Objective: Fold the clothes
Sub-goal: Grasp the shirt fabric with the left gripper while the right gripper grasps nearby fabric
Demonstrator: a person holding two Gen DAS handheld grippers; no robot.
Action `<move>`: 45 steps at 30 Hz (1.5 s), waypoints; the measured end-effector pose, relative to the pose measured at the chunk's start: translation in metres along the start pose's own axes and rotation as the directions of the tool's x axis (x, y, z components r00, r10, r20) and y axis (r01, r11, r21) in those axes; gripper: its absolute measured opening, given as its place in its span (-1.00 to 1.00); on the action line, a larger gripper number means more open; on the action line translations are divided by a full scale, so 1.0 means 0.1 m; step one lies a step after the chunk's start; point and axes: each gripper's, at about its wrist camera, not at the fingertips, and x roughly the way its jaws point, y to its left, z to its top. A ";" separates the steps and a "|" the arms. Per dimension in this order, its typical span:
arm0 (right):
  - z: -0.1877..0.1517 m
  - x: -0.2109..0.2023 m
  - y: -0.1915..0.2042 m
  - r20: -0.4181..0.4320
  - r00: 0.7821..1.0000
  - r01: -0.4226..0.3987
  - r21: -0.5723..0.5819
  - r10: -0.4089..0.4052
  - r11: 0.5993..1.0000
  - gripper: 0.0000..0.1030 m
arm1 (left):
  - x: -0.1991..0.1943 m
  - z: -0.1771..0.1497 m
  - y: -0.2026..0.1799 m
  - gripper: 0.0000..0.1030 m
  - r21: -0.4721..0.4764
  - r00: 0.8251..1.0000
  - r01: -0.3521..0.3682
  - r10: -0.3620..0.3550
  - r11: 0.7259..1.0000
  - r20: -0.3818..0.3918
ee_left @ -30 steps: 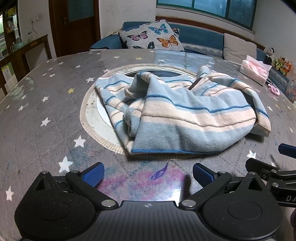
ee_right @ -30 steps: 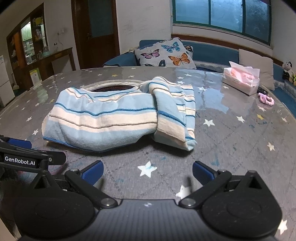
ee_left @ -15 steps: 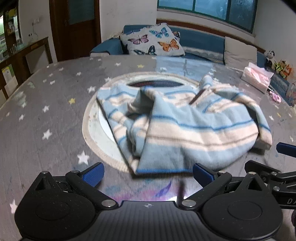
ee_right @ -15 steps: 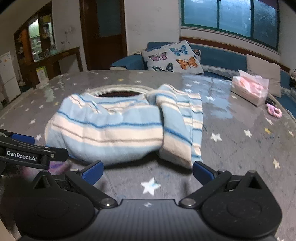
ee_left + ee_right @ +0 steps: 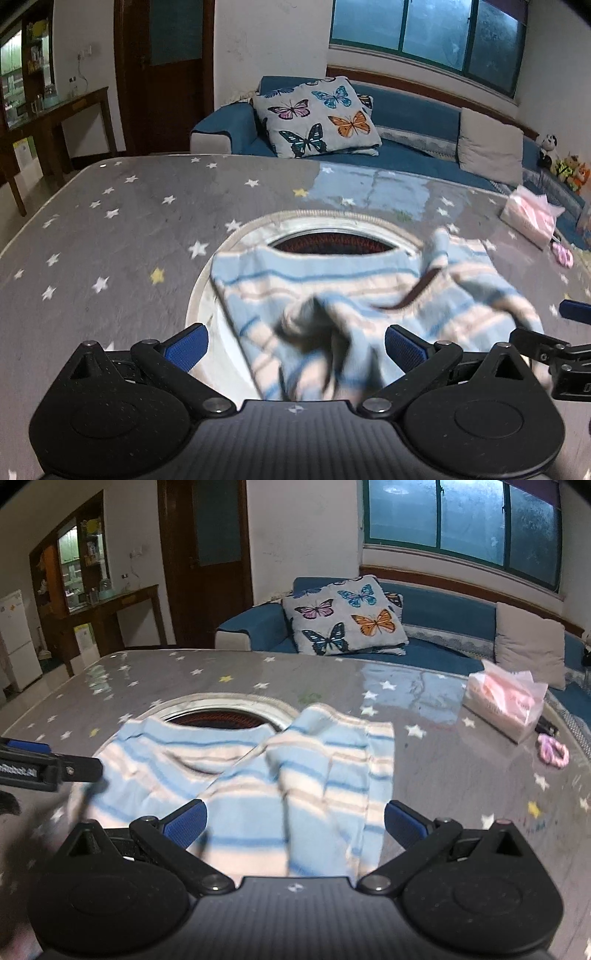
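Though partly doubled over itself, striped garment (image 5: 295, 775) lying rumpled on starry bench (image 5: 110, 240), no neat fold showing. Left claw (image 5: 295, 341) and right claw (image 5: 293, 818) both spread wide, empty, poised at near edge.

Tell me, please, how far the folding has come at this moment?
Done: nothing visible; the striped garment lies crumpled on the table, partly over the round opening.
In hand: the left gripper and right gripper are both open at its near edge, holding nothing.
Left: grasping, spreading it flat and every fold.
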 end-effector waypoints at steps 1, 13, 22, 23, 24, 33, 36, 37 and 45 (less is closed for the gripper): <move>0.05 0.05 -0.02 -0.002 1.000 0.004 0.001 -0.004 1.000 1.00 | 0.04 0.05 0.01 1.00 -0.007 1.000 0.014 -0.015 1.000 -0.010; 0.26 0.63 -0.22 -0.082 0.996 -0.026 0.049 0.030 0.998 0.32 | 0.49 0.19 0.01 0.31 -0.001 0.973 0.174 -0.172 0.985 -0.152; 0.26 0.40 -0.16 -0.021 0.994 -0.102 0.060 0.103 0.993 -0.70 | 0.29 0.13 0.02 -0.77 -0.005 0.957 0.274 -0.273 0.962 -0.096; 0.27 0.33 -0.15 -0.005 0.994 -0.113 0.057 0.114 0.992 -0.72 | 0.22 0.13 0.03 -0.78 -0.007 0.955 0.285 -0.285 0.958 -0.082; 0.27 0.25 -0.14 0.012 0.992 -0.124 0.053 0.123 0.991 -0.77 | 0.15 0.11 0.04 -0.78 -0.007 0.953 0.297 -0.296 0.955 -0.069; 0.04 -0.66 -0.19 0.143 0.958 -0.251 -0.004 0.249 0.968 -0.83 | -0.63 -0.21 0.11 -0.79 0.092 0.935 0.354 -0.356 0.931 0.005; -0.12 -0.92 -0.21 0.162 0.942 -0.291 -0.033 0.293 0.956 -0.84 | -0.82 -0.41 0.12 -0.79 0.143 0.927 0.372 -0.376 0.917 -0.001; -0.17 -0.99 -0.22 0.162 0.940 -0.297 -0.043 0.300 0.954 -0.83 | -0.86 -0.48 0.11 -0.79 0.164 0.927 0.372 -0.376 0.914 -0.005; -0.27 -1.04 -0.22 0.097 0.958 -0.261 -0.080 0.268 0.962 -0.34 | -0.85 -0.93 0.04 -0.79 0.212 0.914 0.405 -0.390 0.889 -0.112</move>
